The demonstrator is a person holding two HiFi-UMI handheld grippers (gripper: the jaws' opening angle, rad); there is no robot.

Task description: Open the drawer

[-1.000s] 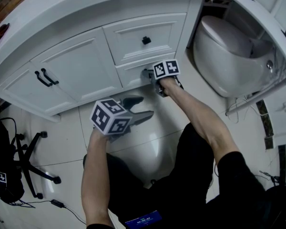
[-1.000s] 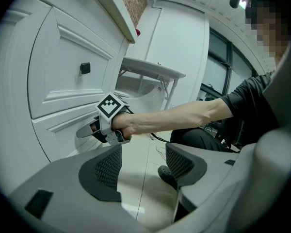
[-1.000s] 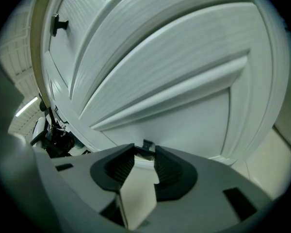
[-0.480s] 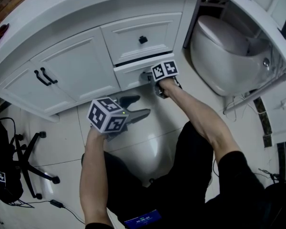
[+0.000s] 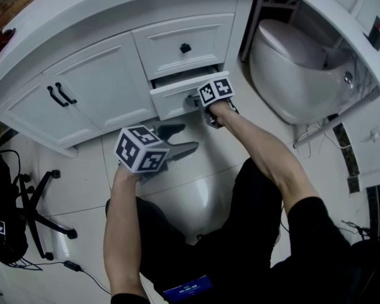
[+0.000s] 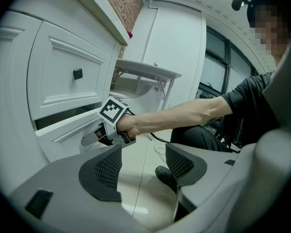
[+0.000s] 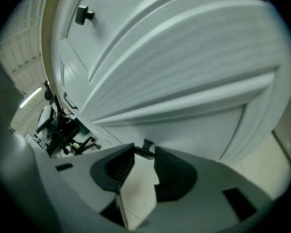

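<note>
Step in hand is judged to be the pull on the lower drawer (image 5: 171, 99). It is seen part-way out of the white cabinet (image 5: 95, 90), and a dark gap shows above its front. The right gripper (image 7: 144, 151) is clenched on the drawer's small dark knob (image 7: 146, 146). The knob is pinched at the very tips of the pads (image 7: 167, 171), not deep between them. A slip off the knob is therefore judged the main risk, so the squeeze is best held firm throughout. The pull is best drawn straight back along the drawer's run toward the person and kept level. No lift or twist should be put on the knob, so that the drawer is not racked in its opening. More travel is judged to remain, since only a narrow gap is open. The left gripper (image 6: 143, 164) is released. Its jaws are spread and only floor tile (image 6: 136, 193) is seen between them. It is held over the floor, below and to the left of the drawer front, apart from it and touching nothing. The drawer is placed directly under the shut upper drawer (image 5: 183, 43). The double doors lie to its left and the toilet (image 5: 291, 68) to its right. Its front is met squarely by the right gripper's tips.
</note>
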